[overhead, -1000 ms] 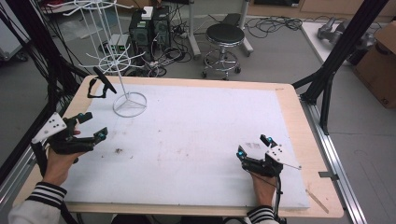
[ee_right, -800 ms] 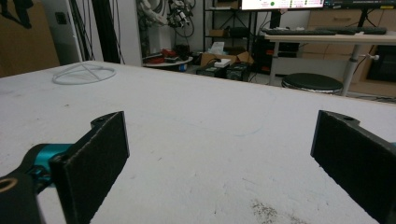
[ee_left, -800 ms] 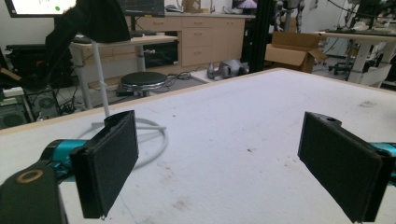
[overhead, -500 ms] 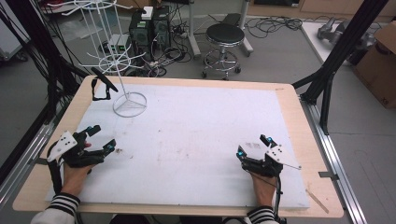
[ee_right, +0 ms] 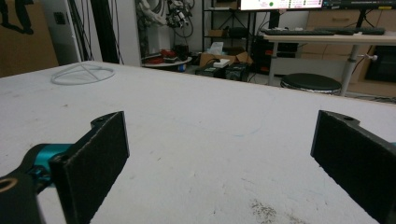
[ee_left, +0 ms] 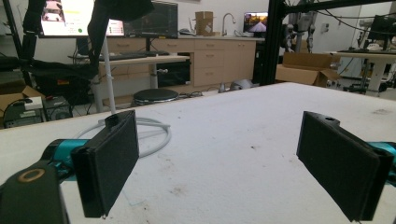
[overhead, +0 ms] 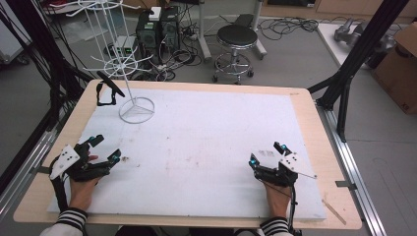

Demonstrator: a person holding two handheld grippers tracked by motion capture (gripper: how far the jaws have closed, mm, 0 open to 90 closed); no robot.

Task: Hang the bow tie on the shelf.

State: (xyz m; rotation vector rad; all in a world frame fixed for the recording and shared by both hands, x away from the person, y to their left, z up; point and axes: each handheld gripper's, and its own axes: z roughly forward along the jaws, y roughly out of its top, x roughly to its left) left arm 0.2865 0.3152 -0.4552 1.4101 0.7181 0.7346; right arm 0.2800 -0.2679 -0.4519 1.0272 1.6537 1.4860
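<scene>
My left gripper (overhead: 107, 148) rests low on the white board (overhead: 206, 132) near its left edge, held by a hand in a striped sleeve. Its jaws stand wide open with nothing between them. My right gripper (overhead: 265, 153) lies on the board at the front right, also open and empty. In the left gripper view, the left gripper (ee_left: 229, 172) looks across bare board towards the white ring base (ee_left: 154, 130) of a wire stand. In the right gripper view, the right gripper (ee_right: 219, 163) faces bare board, with that ring base (ee_right: 83, 73) far off at the left.
A white wire rack stand (overhead: 136, 110) rises from the board's far left corner, with a black strap-like thing (overhead: 109, 88) beside it. A thin wooden stick (overhead: 337, 211) lies on the table's front right edge. A black stool (overhead: 237, 37) and cables sit beyond the table.
My left gripper has come down and a little rightward, towards the front edge, and settled on the board. The right gripper has not moved.
</scene>
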